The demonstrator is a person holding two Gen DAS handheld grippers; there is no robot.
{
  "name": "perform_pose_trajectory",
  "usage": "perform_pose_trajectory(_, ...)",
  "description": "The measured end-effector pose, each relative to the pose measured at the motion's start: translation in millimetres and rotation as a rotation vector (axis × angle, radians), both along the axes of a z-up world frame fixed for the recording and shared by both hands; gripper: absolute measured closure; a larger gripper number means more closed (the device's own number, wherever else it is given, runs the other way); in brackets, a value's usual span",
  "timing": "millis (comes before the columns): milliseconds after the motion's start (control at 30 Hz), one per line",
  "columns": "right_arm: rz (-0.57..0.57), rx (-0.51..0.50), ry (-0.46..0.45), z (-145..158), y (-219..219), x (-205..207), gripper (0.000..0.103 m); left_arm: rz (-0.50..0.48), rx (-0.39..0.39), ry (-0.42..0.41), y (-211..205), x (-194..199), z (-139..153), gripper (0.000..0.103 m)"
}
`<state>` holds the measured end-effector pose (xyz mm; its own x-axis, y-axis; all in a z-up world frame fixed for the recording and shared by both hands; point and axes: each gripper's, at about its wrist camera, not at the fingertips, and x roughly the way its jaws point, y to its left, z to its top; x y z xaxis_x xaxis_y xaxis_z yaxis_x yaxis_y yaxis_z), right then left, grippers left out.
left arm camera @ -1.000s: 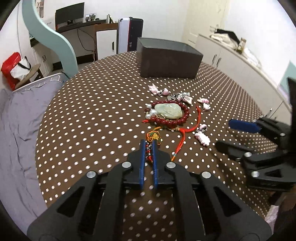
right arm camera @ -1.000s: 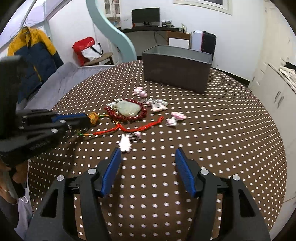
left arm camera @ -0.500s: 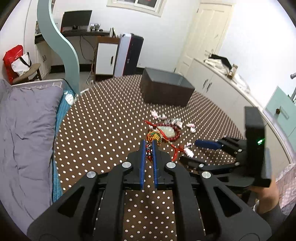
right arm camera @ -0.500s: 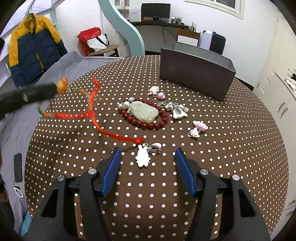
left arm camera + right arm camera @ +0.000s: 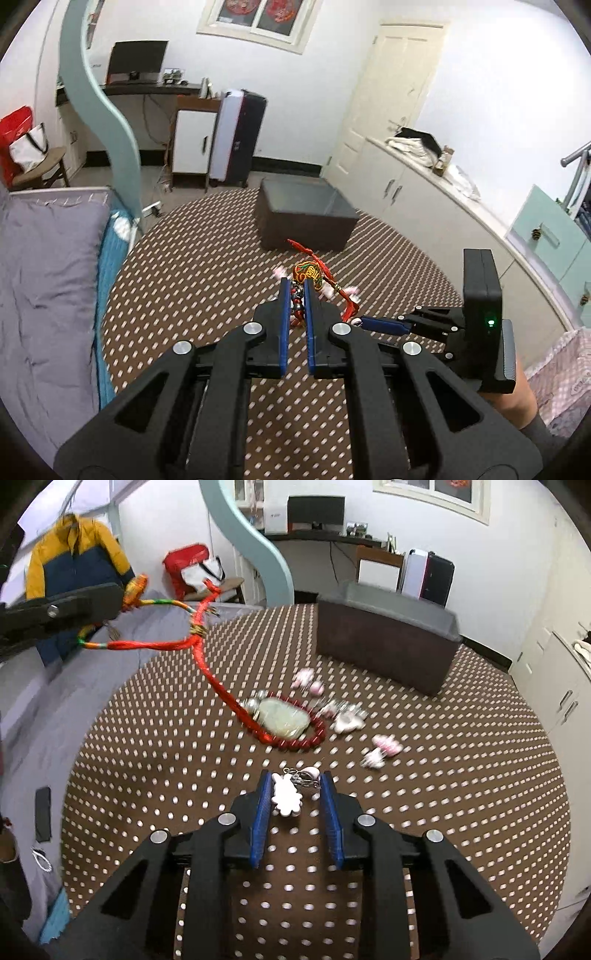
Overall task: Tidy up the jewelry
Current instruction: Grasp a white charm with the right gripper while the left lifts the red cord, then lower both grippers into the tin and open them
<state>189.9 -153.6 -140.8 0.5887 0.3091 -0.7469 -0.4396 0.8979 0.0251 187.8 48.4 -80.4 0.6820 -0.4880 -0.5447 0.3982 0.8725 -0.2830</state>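
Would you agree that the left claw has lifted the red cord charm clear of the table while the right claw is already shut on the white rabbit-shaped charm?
Not quite: the right claw is open, its blue fingers either side of the white rabbit-shaped charm, as the right wrist view shows. The left claw does hold the red cord charm up off the brown polka-dot table.

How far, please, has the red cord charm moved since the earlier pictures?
Yes: the red cord charm, clamped in the left gripper, has risen off the table, tail trailing toward the bead bracelet.
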Motion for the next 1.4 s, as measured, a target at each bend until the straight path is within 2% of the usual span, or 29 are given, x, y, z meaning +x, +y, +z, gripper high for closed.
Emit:
perform_pose_trajectory(133,-0.015,0.056,-0.032,24,-19,9,0.078,-0.023,0.017,-0.025,-19,18,14,0.096)
perform_pose_trajectory(300,-0.05,0.106,-0.085,56,-37,38,0.078,-0.055,0.023,-0.033,-45,59,32,0.096)
perform_pose_trajectory(533,-0.103,0.15,-0.114,78,-50,90,0.078,-0.039,0.075,-0.011,-77,124,40,0.096)
perform_pose_trajectory(800,-0.131,0.138,-0.117,69,-46,131,0.078,-0.011,0.105,0.051,-93,183,21,0.096)
perform_pose_trajectory(1000,-0.135,0.116,-0.051,42,-43,149,0.078,-0.011,0.142,0.096,-101,200,-5,0.096)
perform_pose_trajectory(1167,-0.149,0.116,-0.026,33,-45,154,0.078,-0.018,0.169,0.167,-105,211,-32,0.095)
perform_pose_trajectory(1300,-0.158,0.11,-0.016,32,-47,155,0.077,-0.036,0.199,0.187,-111,213,-40,0.095)
perform_pose_trajectory(1367,-0.16,0.11,-0.016,32,-46,156,0.075,-0.05,0.203,0.198,-112,211,-41,0.092)
perform_pose_trajectory(1400,-0.162,0.111,-0.018,32,-47,155,0.072,-0.055,0.206,0.201,-112,211,-41,0.08)
